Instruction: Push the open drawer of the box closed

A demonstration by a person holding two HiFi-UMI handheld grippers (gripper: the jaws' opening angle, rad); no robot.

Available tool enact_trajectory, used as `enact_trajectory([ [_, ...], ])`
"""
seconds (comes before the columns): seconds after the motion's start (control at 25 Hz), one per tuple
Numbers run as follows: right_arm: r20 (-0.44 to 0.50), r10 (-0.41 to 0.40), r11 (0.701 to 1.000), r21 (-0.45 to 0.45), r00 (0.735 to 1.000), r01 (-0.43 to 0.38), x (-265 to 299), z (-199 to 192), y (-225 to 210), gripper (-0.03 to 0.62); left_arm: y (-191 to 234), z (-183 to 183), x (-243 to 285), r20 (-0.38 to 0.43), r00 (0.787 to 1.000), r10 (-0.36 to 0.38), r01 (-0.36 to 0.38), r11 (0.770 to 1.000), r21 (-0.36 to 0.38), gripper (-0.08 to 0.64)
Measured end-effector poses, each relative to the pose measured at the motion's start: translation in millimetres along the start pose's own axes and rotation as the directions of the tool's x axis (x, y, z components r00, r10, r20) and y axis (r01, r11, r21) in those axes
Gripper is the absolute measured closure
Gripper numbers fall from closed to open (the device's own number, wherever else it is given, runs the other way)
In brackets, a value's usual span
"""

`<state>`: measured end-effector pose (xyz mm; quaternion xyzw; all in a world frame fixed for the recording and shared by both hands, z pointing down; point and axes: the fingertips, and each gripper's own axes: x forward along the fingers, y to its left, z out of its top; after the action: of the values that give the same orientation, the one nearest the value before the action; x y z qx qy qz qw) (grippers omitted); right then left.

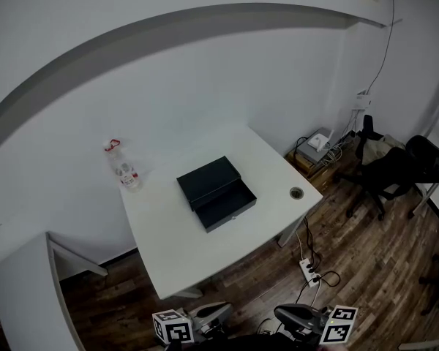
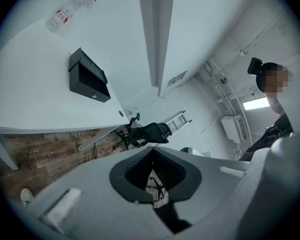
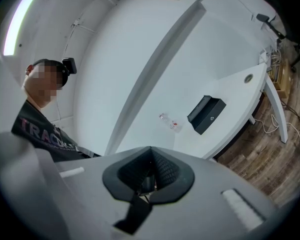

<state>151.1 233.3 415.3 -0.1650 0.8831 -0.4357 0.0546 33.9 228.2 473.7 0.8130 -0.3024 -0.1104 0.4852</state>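
Black box [image 1: 208, 178] sits centre of bench [image 1: 177, 258], drawer [image 1: 229, 206] open twd near right. L hand-held gripper [image 2: 151, 151] & R hand-held gripper [image 3: 150, 152] hang near side, off bench, jaws pinched together, empty.

Dim, cool, even light, soft shadows, heavy fisheye bending, dark vignetted corners in gripper views
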Motion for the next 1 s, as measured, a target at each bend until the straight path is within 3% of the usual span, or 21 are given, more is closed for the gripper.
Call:
enact_trajectory([
  [0.4, 0.051, -0.004, 1.0, -0.021, 0.999, 0.005, -17, 24, -15, 0.588, -2, -8, 16, -0.01, 1.0, 0.025, -0.025, 1.0, 0.005, 0.557],
  [1.0, 0.029, 0.063, 0.998, -0.007, 0.998, -0.063, -62, 41, -36, 0.588, -14, -37, 61, 0.008, 0.996, 0.093, -0.093, 0.996, 0.015, 0.557],
])
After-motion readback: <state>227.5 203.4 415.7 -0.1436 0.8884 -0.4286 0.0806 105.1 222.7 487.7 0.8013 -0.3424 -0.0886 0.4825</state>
